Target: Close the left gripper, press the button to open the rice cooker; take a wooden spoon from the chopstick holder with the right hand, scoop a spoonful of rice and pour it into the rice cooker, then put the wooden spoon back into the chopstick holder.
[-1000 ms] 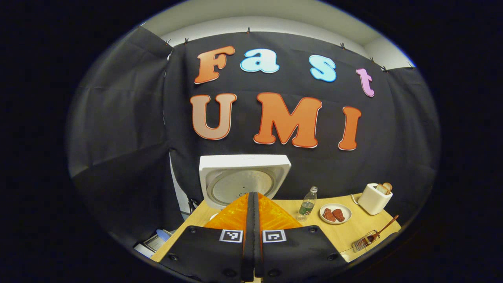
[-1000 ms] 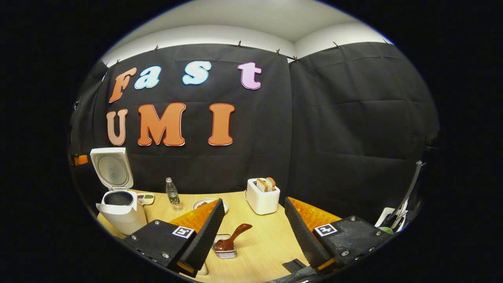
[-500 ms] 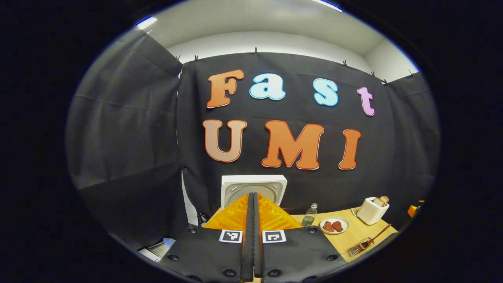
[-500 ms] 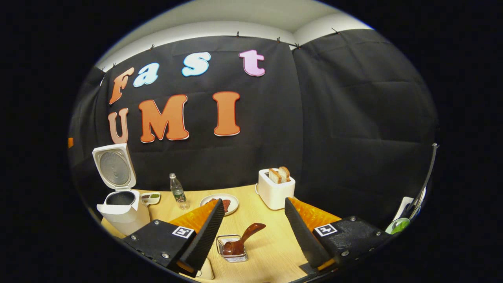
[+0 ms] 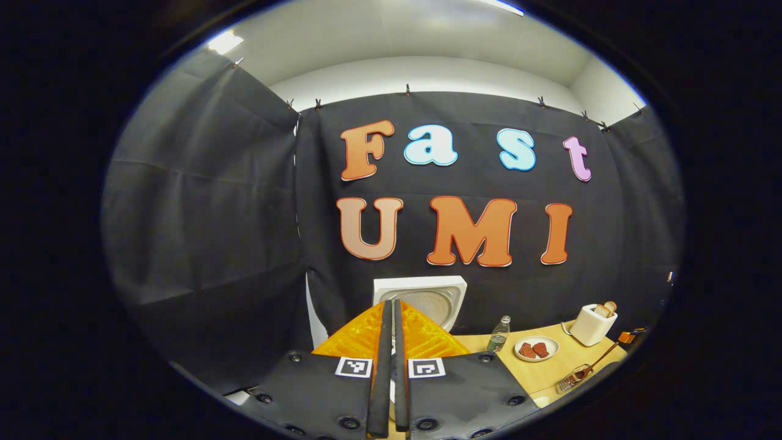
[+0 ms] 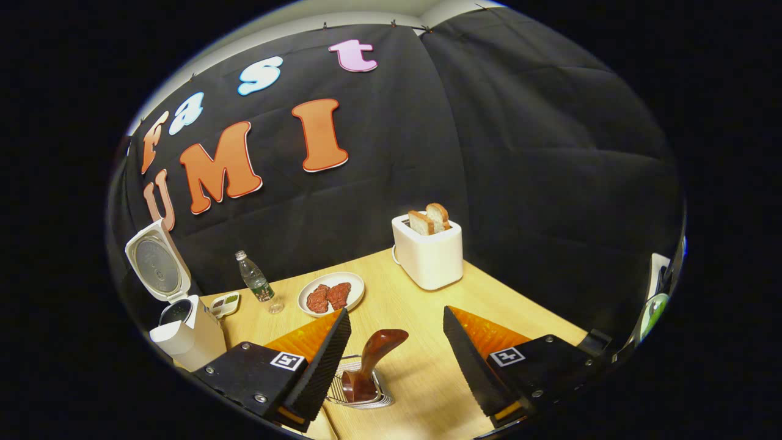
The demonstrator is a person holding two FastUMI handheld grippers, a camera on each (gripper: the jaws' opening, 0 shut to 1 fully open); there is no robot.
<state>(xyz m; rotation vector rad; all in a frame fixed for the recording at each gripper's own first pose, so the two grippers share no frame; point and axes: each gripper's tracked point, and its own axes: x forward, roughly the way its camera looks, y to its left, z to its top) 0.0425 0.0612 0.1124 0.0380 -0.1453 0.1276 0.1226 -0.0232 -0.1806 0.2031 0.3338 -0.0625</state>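
Note:
The white rice cooker (image 6: 183,333) stands at the table's left end with its lid (image 6: 154,261) raised; the dark inner pot shows below it. In the left gripper view the raised lid (image 5: 427,298) peeks out behind my left gripper (image 5: 388,305), which is shut with nothing between its fingers. A dark wooden spoon (image 6: 372,360) stands in a wire chopstick holder (image 6: 360,391) on the table. My right gripper (image 6: 396,318) is open, hovering just above and on both sides of the spoon's handle. The holder with the spoon (image 5: 580,370) also appears far right in the left gripper view.
A white toaster (image 6: 429,250) with two bread slices stands at the back right. A plate of red meat (image 6: 331,294), a small water bottle (image 6: 255,284) and a small dish (image 6: 225,302) sit between cooker and toaster. The wooden table (image 6: 427,366) ends near the black cloth wall.
The left gripper has pulled back and tilted up from the cooker, staying shut. The right gripper has tilted down and closed in on the spoon, which now sits between its open fingers.

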